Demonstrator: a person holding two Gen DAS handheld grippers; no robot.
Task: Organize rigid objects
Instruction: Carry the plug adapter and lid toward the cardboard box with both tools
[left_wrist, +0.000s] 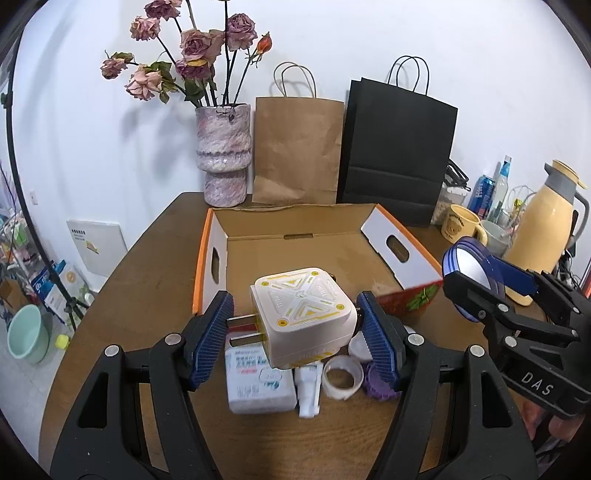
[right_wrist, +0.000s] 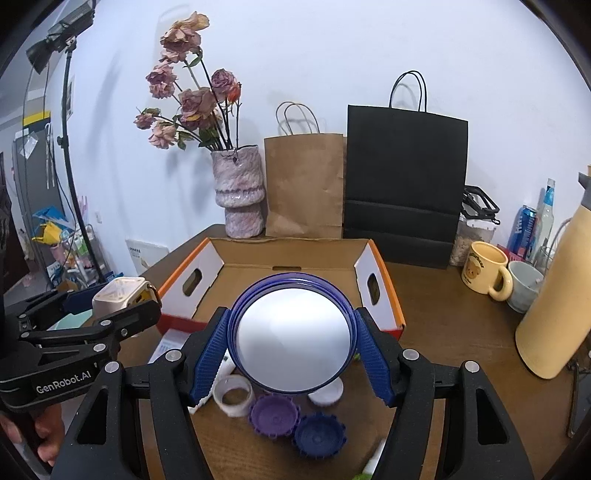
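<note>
In the left wrist view my left gripper (left_wrist: 295, 317) is shut on a white cube plug adapter (left_wrist: 303, 314) with yellow marks. Its metal prongs touch the left pad. It hangs above the table, just in front of an open cardboard box (left_wrist: 295, 218) with an orange rim. My right gripper (right_wrist: 291, 321) is shut on a round blue-rimmed mirror (right_wrist: 293, 336), held before the same box (right_wrist: 291, 251). The box floor shows nothing in it. Each gripper also appears in the other view: the right gripper (left_wrist: 461, 273) with the mirror (left_wrist: 467, 264), the left gripper (right_wrist: 125, 295) with the adapter (right_wrist: 118, 291).
On the brown table below lie a tissue pack (left_wrist: 258, 380), a white tape ring (right_wrist: 233, 396), a purple toothed cap (right_wrist: 274, 415), a dark blue toothed cap (right_wrist: 318, 437) and a white cap (right_wrist: 327, 395). Behind the box stand a vase (left_wrist: 223, 155) and paper bags. Mugs (right_wrist: 484, 271) and a yellow jug (right_wrist: 554, 306) are at the right.
</note>
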